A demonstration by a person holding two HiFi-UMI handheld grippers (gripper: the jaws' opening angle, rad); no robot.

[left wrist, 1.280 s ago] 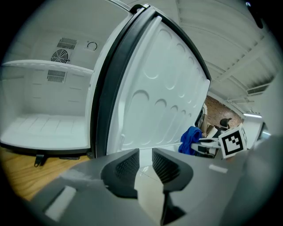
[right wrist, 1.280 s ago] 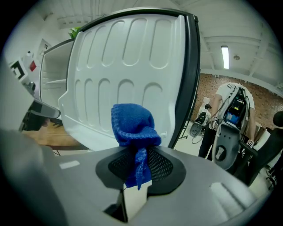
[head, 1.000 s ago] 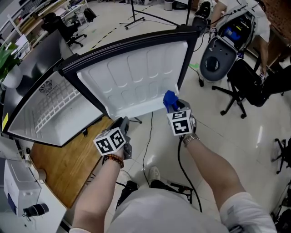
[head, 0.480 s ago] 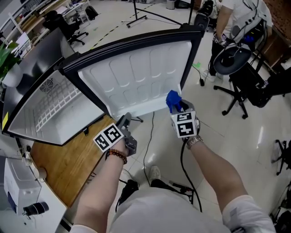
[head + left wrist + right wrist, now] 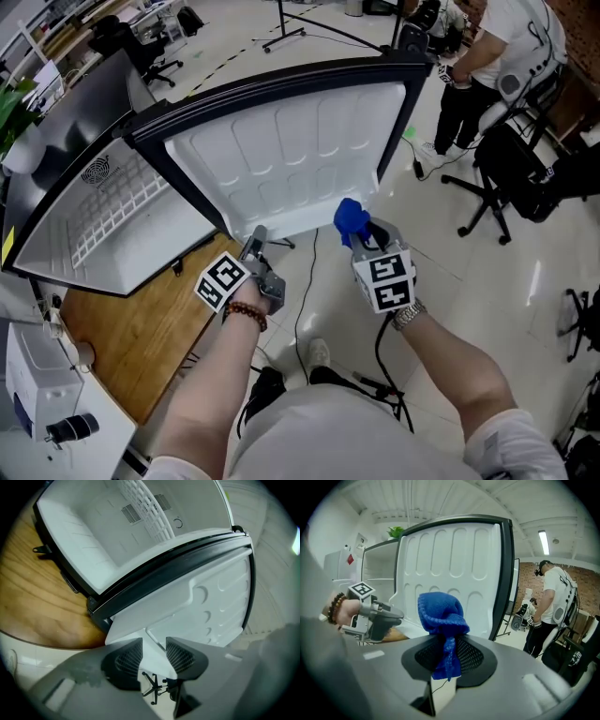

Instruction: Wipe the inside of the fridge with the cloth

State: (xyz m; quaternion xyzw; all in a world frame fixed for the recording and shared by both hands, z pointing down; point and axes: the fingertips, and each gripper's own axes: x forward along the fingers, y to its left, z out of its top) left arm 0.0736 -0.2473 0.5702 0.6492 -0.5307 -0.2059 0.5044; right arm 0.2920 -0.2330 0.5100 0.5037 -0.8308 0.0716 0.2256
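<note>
Head view: fridge (image 5: 103, 220) sits on the wood table (image 5: 122, 347) at left of frame, door (image 5: 300, 159) swung wide w/ its white liner facing the camera, and the cavity w/ wire shelf open at left. The blue cloth (image 5: 351, 217) is bunched at the tip of the right tool (image 5: 361, 236), centre-right, just under the door's lower edge; can't tell if it touches. It's well apart from the cavity. Left tool (image 5: 255, 242) is lower centre-left, by the door's bottom corner. Left gripper view: jaws apart and have just been opening. The door's lower corner shows in the gap between the pads, but they don't press on it, so nothing is gripped. The cavity fills the upper left, no cloth in it. Right gripper view: jaws clamped on the cloth, tail pinched between the pads, wad standing above them in front of the door liner, seemingly apart from it. Judgement: door-opening looks done and wiping prob not begun. The whole inside is left to wipe, so the cloth must first go left into the cavity
</note>
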